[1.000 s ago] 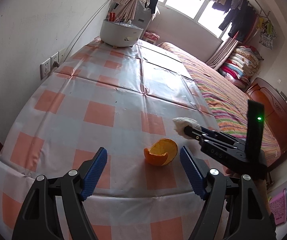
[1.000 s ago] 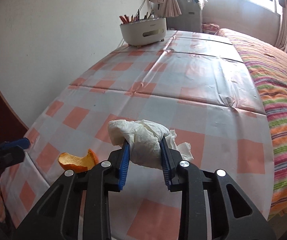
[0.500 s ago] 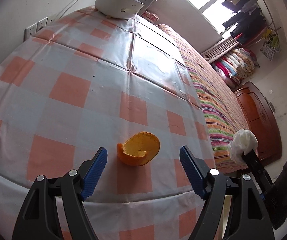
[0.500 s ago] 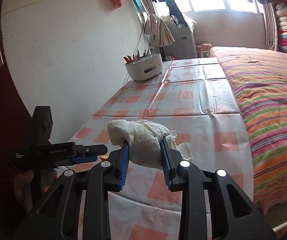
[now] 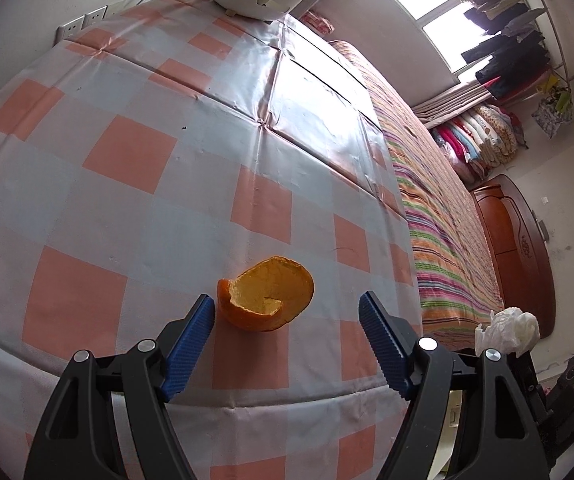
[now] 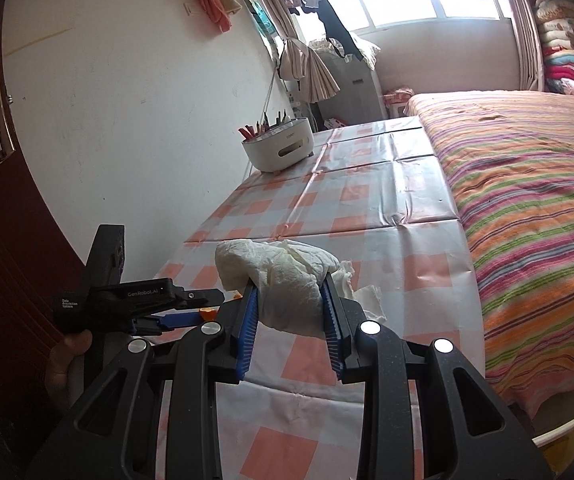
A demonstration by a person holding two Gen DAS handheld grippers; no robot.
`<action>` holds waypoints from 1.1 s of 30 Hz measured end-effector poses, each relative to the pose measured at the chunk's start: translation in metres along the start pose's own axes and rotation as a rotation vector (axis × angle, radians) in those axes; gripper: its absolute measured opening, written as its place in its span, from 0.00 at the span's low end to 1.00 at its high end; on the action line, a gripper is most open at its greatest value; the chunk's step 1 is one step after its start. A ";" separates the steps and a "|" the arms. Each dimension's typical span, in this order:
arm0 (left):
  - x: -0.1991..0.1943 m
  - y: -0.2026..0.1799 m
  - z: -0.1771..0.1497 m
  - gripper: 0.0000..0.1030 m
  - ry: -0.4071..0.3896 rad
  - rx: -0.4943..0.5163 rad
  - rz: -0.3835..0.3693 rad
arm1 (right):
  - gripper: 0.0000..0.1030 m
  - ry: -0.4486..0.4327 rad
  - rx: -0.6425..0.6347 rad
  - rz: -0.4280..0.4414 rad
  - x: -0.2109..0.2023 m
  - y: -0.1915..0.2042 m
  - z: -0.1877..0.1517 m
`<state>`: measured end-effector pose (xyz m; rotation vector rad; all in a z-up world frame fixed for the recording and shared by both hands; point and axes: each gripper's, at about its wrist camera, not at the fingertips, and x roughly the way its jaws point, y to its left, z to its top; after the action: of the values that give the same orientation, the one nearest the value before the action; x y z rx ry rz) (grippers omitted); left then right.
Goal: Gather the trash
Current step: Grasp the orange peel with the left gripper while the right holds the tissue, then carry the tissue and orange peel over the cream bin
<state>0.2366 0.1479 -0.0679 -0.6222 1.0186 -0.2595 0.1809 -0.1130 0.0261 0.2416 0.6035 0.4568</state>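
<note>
My left gripper has its jaws wide but closing around the orange peel, which lies between them on the tabletop. My right gripper clamps the crumpled tissue, lifted clear for disposal.

The left gripper body reads "GenRobot.AI" and, in smaller print, "Data Acquisition System".

Peel on table near edge; bed right.
</note>
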 end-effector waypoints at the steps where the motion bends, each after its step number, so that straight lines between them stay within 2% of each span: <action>1: 0.002 0.000 -0.001 0.66 0.005 0.002 0.004 | 0.28 0.000 -0.001 0.000 0.000 0.001 0.000; 3: 0.004 -0.001 -0.001 0.64 0.011 0.008 0.017 | 0.28 0.000 -0.005 0.001 0.000 0.002 0.000; 9: 0.010 0.003 0.001 0.47 0.026 -0.004 0.040 | 0.28 -0.001 -0.010 0.014 -0.001 0.004 -0.002; 12: 0.015 0.005 0.002 0.34 0.039 -0.005 0.063 | 0.28 -0.005 -0.006 0.021 -0.002 0.002 -0.003; 17: 0.019 0.008 0.006 0.23 0.029 0.001 0.079 | 0.28 -0.008 0.007 0.028 -0.002 -0.001 -0.004; 24: 0.010 -0.004 0.000 0.19 -0.032 0.072 0.098 | 0.28 -0.035 0.015 0.013 -0.019 -0.004 -0.004; 33: -0.004 -0.046 -0.027 0.18 -0.049 0.194 0.056 | 0.28 -0.064 0.024 -0.038 -0.050 -0.023 -0.017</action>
<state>0.2149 0.1028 -0.0475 -0.4221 0.9498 -0.2888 0.1422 -0.1550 0.0284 0.2667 0.5503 0.4035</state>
